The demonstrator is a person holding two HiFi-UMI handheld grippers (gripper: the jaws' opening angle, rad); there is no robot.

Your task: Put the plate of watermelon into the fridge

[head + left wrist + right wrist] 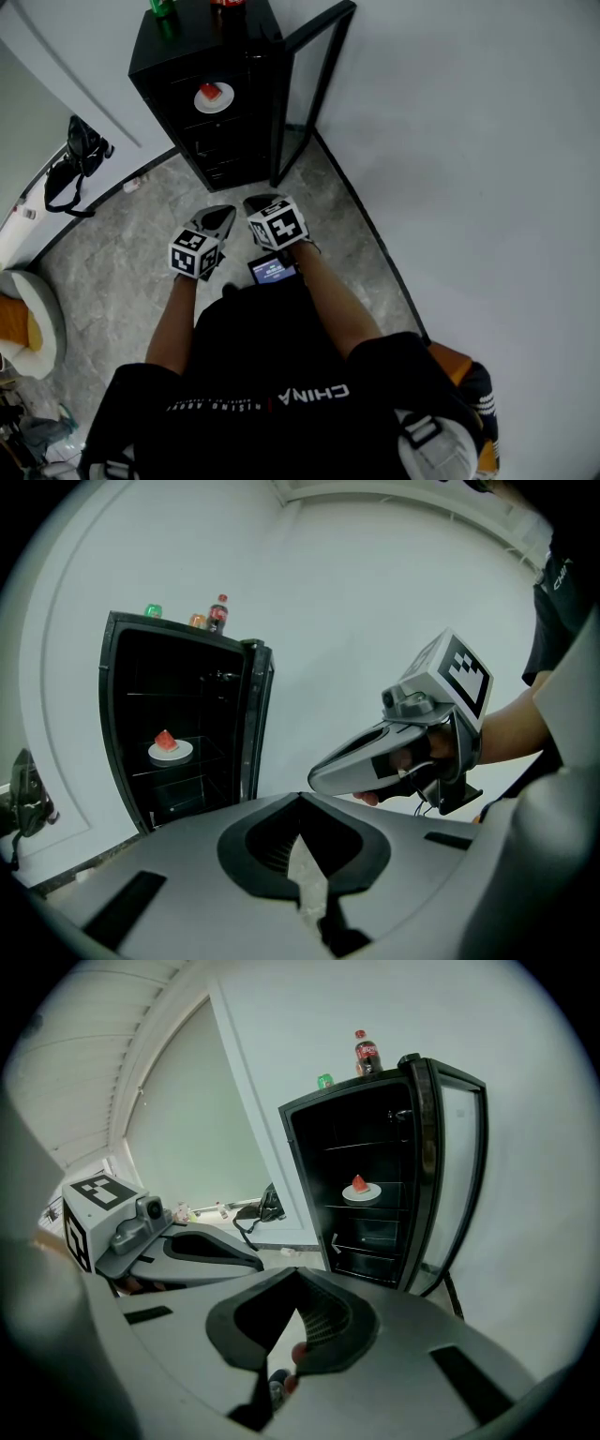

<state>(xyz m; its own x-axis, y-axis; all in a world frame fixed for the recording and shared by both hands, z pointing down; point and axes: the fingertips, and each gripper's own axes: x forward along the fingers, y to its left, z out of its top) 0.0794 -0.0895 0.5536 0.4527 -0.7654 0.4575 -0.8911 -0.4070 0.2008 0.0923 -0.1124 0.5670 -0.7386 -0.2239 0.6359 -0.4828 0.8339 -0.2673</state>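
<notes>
A white plate (214, 97) with a red wedge of watermelon (166, 740) stands on a middle shelf inside the black fridge (187, 66), whose glass door (314, 89) is swung open to the right. The plate (361, 1192) also shows in the right gripper view. Both grippers are held close to the person's waist, well short of the fridge. My left gripper (223, 215) is shut and empty, its jaws (302, 850) meeting. My right gripper (261, 201) is beside it, also shut with nothing in it (296, 1321).
A cola bottle (366, 1052) and a green can (324, 1080) stand on top of the fridge. A black bag (73, 159) lies on the grey tiled floor by the left wall. A round seat (33, 323) is at the far left. A white wall runs along the right.
</notes>
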